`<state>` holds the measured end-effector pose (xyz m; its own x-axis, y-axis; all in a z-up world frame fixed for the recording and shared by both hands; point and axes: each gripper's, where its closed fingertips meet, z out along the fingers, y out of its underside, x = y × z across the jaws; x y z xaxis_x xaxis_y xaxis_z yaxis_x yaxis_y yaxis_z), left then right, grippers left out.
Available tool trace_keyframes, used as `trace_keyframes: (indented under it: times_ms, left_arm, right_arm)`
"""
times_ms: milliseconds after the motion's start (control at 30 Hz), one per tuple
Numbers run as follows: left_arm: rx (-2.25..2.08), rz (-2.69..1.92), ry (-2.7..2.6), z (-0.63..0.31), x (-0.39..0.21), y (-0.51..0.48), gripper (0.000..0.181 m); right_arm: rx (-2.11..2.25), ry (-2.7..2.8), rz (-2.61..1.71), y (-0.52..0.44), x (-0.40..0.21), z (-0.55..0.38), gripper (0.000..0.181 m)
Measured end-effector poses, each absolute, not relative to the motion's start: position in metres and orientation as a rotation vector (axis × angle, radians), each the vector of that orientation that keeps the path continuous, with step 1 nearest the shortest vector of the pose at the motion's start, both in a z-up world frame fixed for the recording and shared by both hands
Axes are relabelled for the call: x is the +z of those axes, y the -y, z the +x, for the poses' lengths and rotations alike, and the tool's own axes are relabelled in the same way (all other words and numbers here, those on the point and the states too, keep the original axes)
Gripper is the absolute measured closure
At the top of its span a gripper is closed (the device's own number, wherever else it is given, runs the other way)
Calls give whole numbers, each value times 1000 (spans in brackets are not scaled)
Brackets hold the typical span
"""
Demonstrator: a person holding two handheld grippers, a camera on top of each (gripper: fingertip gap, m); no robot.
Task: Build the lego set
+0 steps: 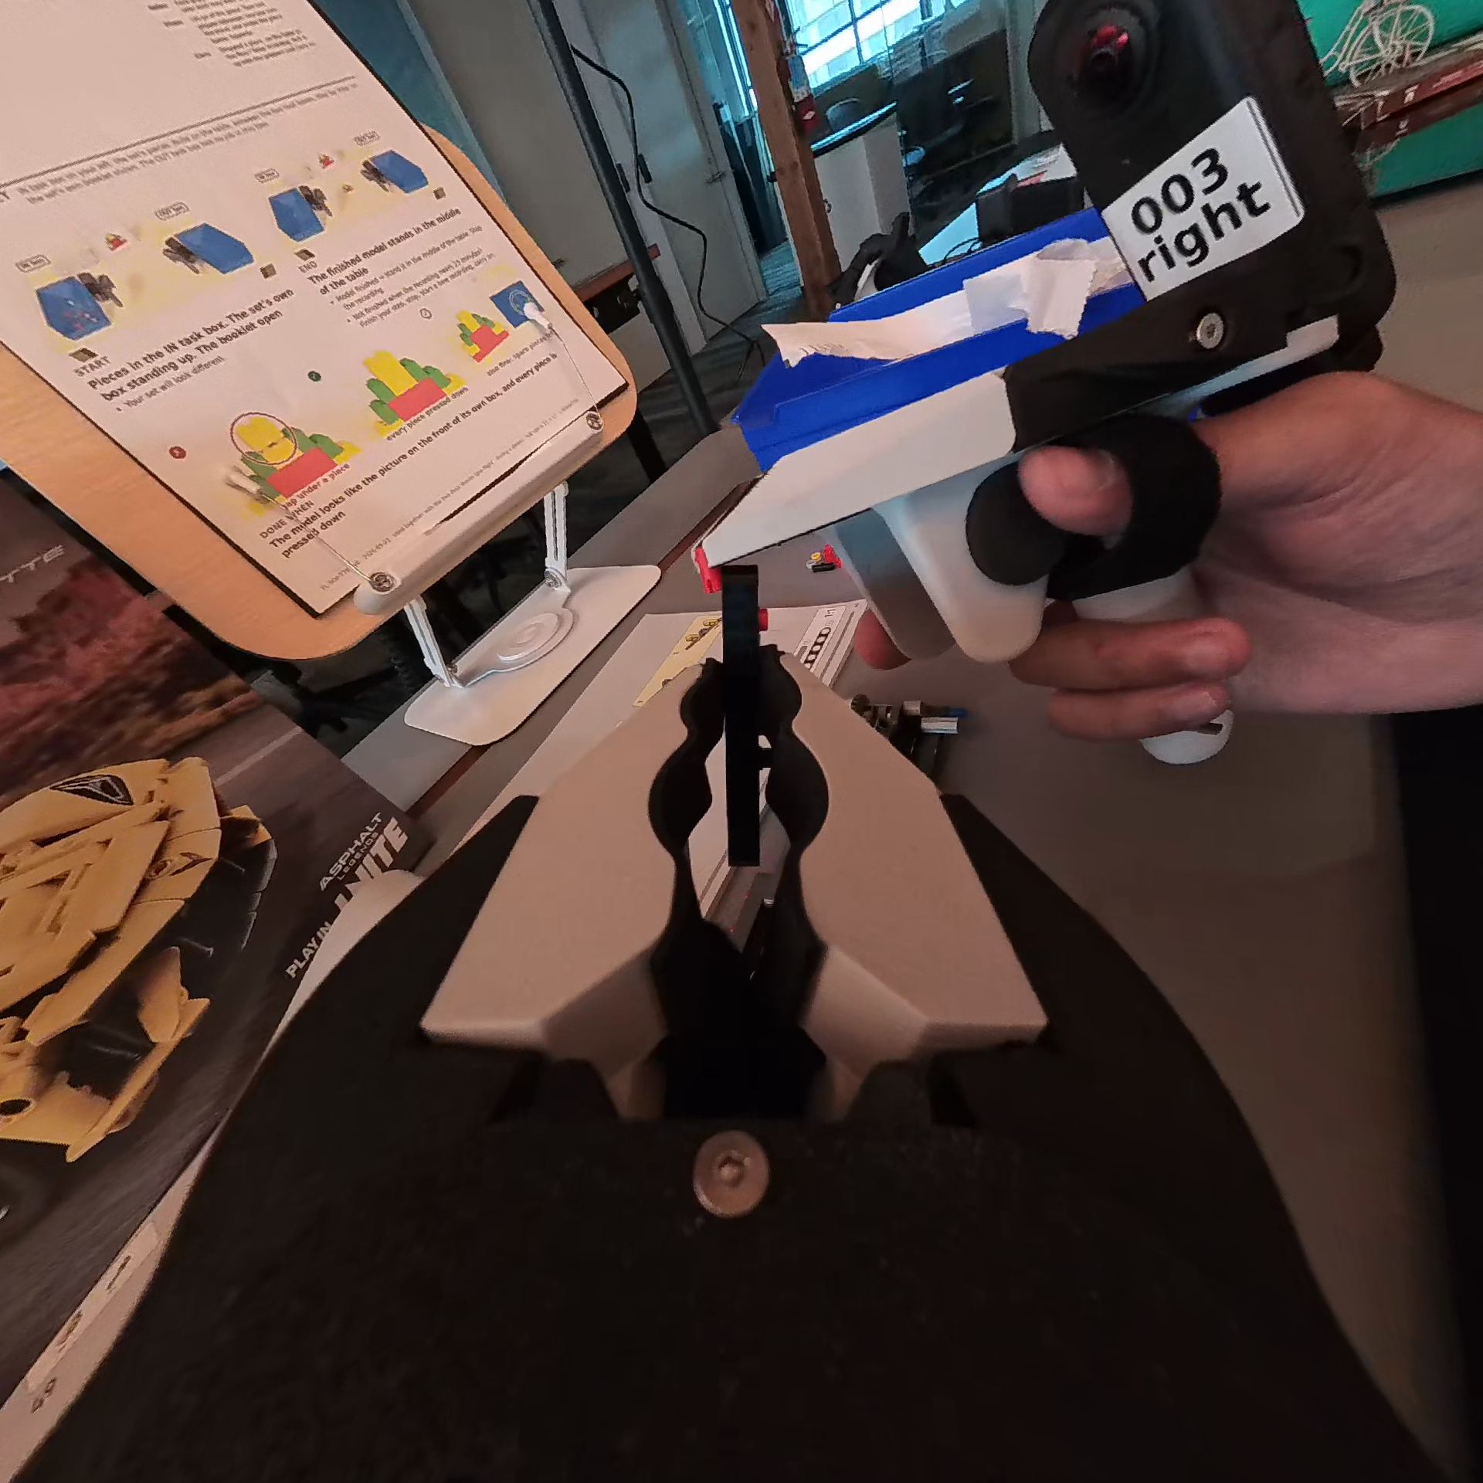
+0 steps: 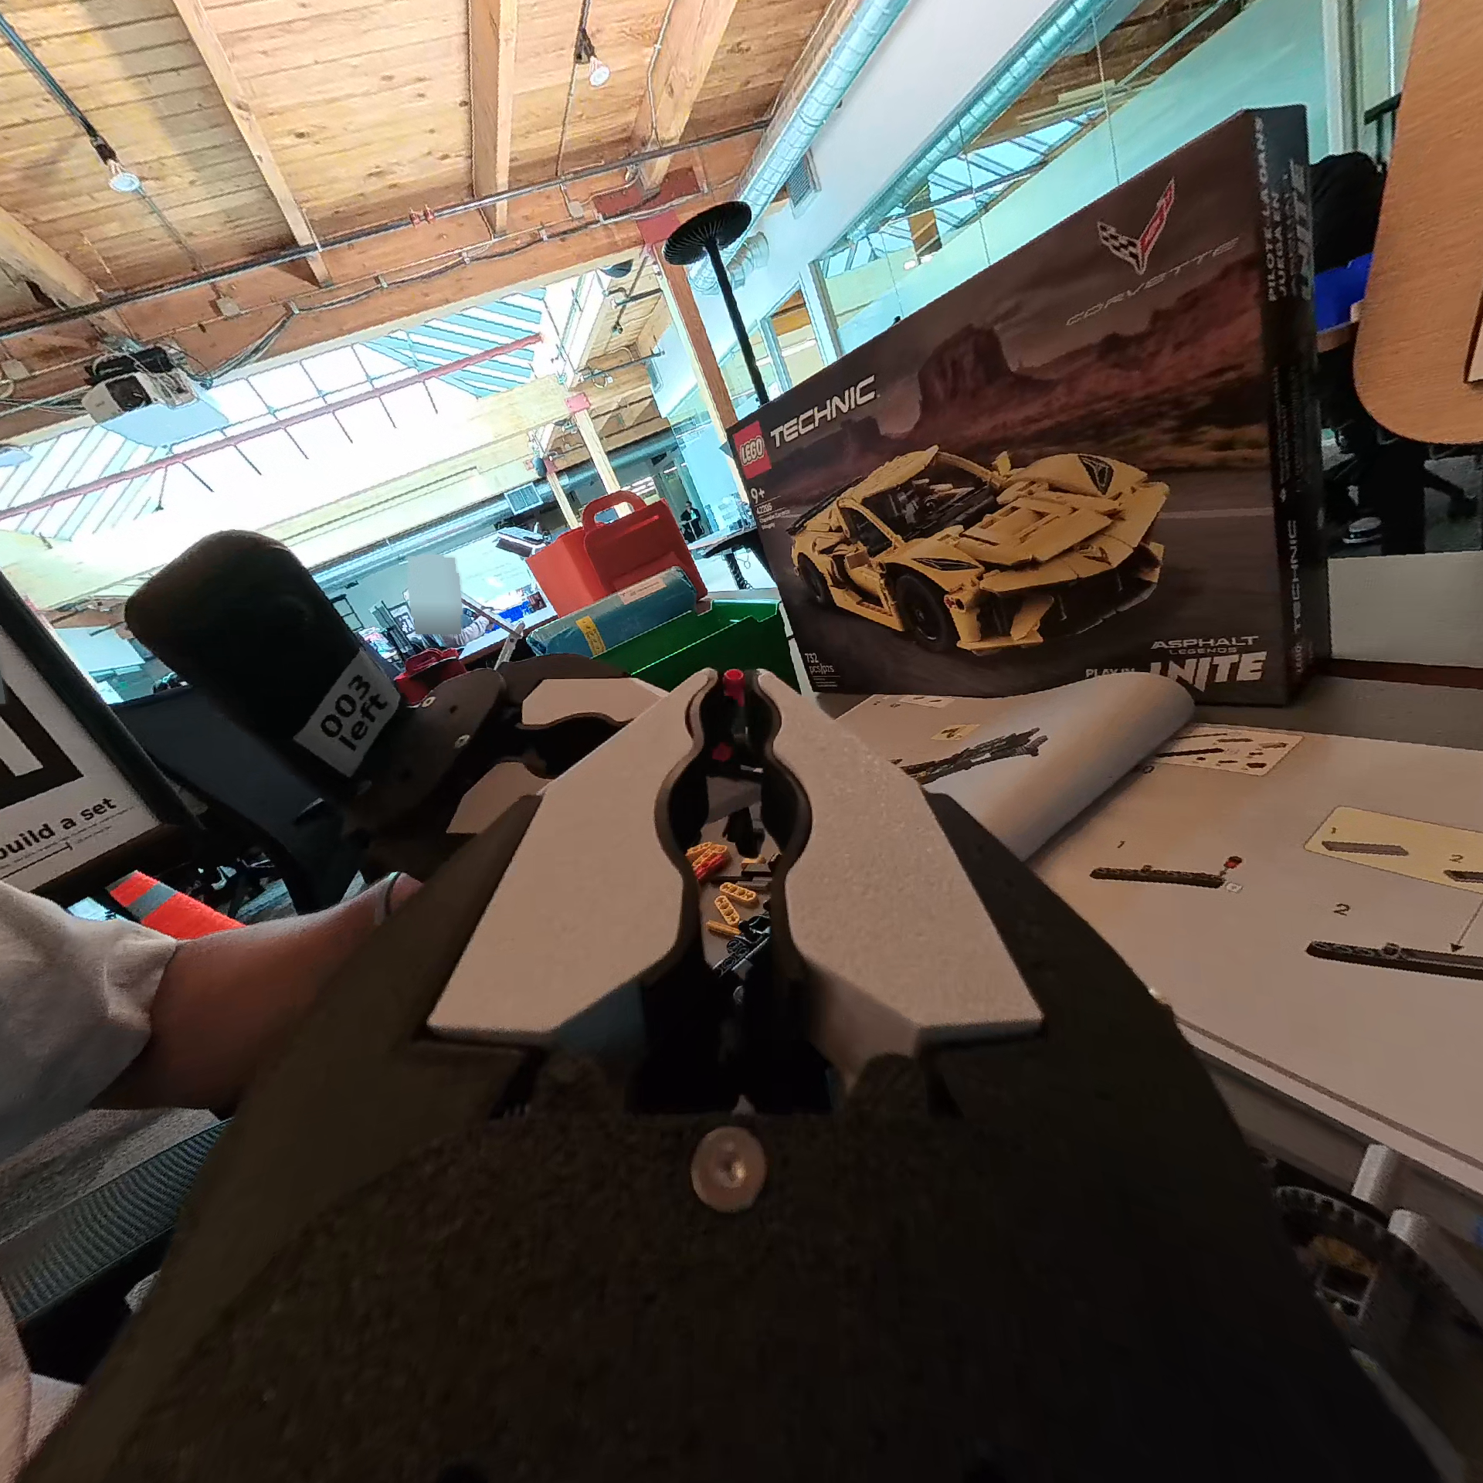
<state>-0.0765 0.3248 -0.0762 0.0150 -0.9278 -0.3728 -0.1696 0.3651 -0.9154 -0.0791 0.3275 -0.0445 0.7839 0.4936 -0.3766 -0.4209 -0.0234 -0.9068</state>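
In the left wrist view my left gripper (image 1: 742, 670) is shut on a long black beam (image 1: 742, 770) and holds it upright above the table. A red pin (image 1: 761, 618) sits in the beam's side near its top. My right gripper (image 1: 708, 562) comes in from the right, held by a hand, and touches the beam's top end with a small red pin (image 1: 704, 571). In the right wrist view my right gripper (image 2: 732, 686) is shut on that red pin (image 2: 732, 680), with the beam (image 2: 737, 726) dark just behind it. The left gripper (image 2: 562, 706) shows at its left.
The set's box (image 2: 1043, 481) with a yellow car stands at the back, also at left (image 1: 120, 883). An open instruction booklet (image 2: 1204, 802) lies on the table. Loose yellow and black pieces (image 2: 730, 891) lie below. An instruction sheet stands on a white stand (image 1: 281, 321). A blue bin (image 1: 883, 377) is behind. The tips of both grippers are at nearly the same place.
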Motion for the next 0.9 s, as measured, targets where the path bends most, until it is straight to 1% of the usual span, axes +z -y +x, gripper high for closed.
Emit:
trace_keyframes:
  times_ms: [233,767,900]
  left_arm:
    - [-740,-1045,-1465,-76,-80,-329,175]
    - [-933,-1162,-1444,-74,-84,-328,176]
    - [-921,-1158,-1453,-73,-86,-328,175]
  right_arm:
    - [731,65,-1414,-325,-45,-78,178]
    - [661,109,-1444,-321,-52,-76,177]
    - [646,115,-1453,-321,-54,-77,177]
